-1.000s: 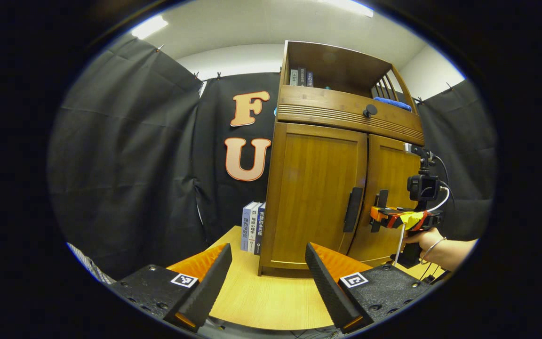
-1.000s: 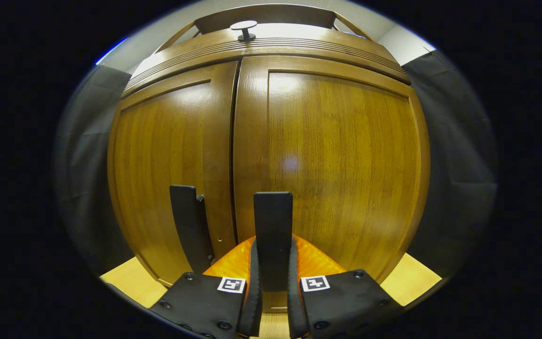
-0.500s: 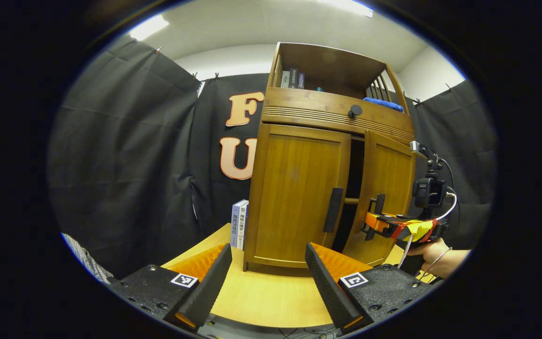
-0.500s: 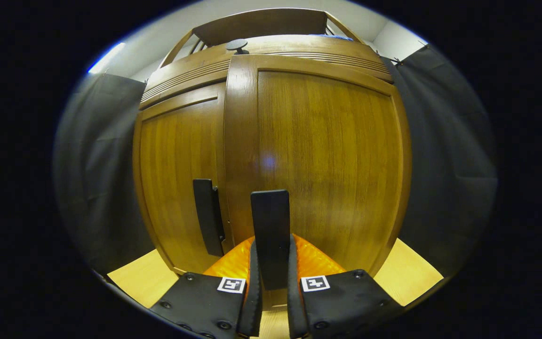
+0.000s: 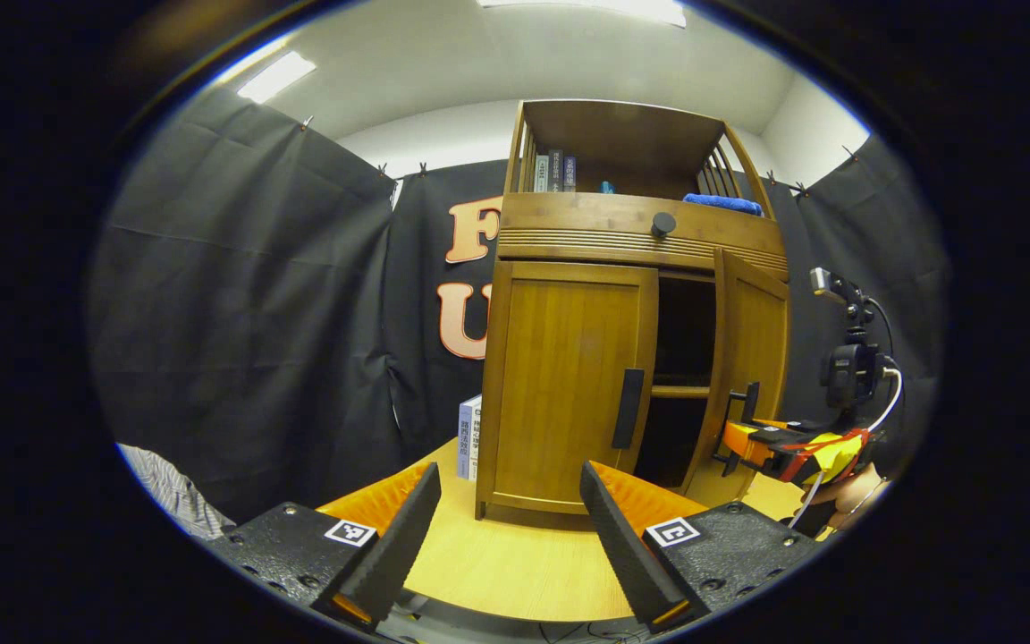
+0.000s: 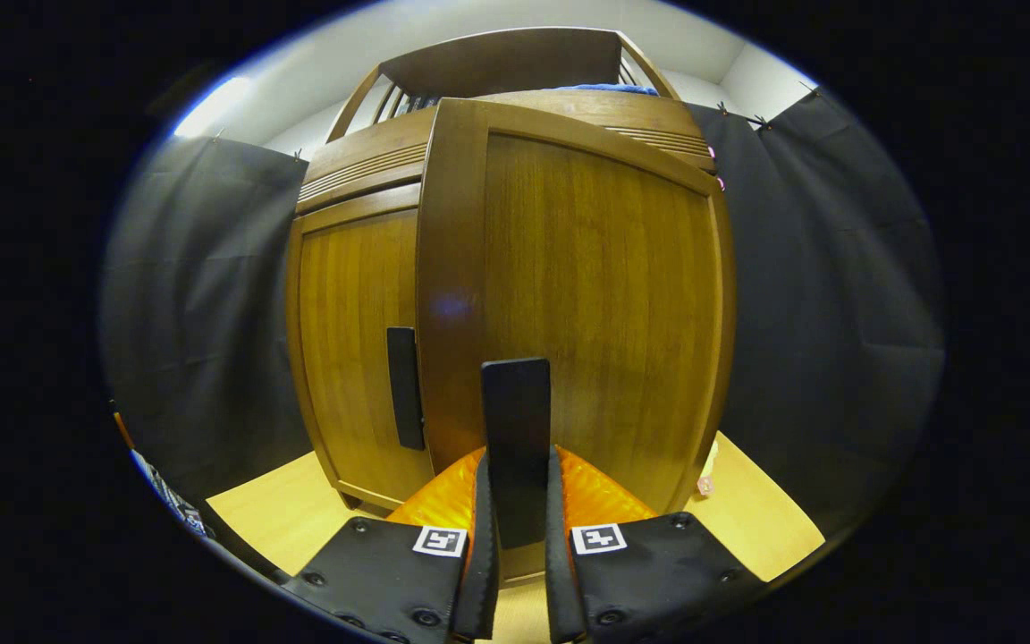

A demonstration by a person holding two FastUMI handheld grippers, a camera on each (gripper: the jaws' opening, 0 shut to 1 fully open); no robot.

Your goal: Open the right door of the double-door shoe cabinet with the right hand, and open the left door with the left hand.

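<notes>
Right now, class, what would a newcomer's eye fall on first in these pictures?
The wooden shoe cabinet standing on the table, its right door swung open on a dark inside while the left door sits closed. Next, the right gripper clamped on the right door's handle, and the left gripper open before the cabinet.

I'm looking at the shoe cabinet [image 5: 569,376], a tall brown wooden unit standing upright on the light wooden table [image 5: 515,572]. Its right door [image 5: 752,358] is hanging partly open, swung outward on its outer hinge and showing a dark interior with a shelf behind it. Its left door [image 5: 569,376] is sitting shut, flush with the frame. Each door is carrying a flat, dark vertical handle near the middle seam: the left handle [image 5: 628,408] and the right handle [image 6: 516,447].
</notes>
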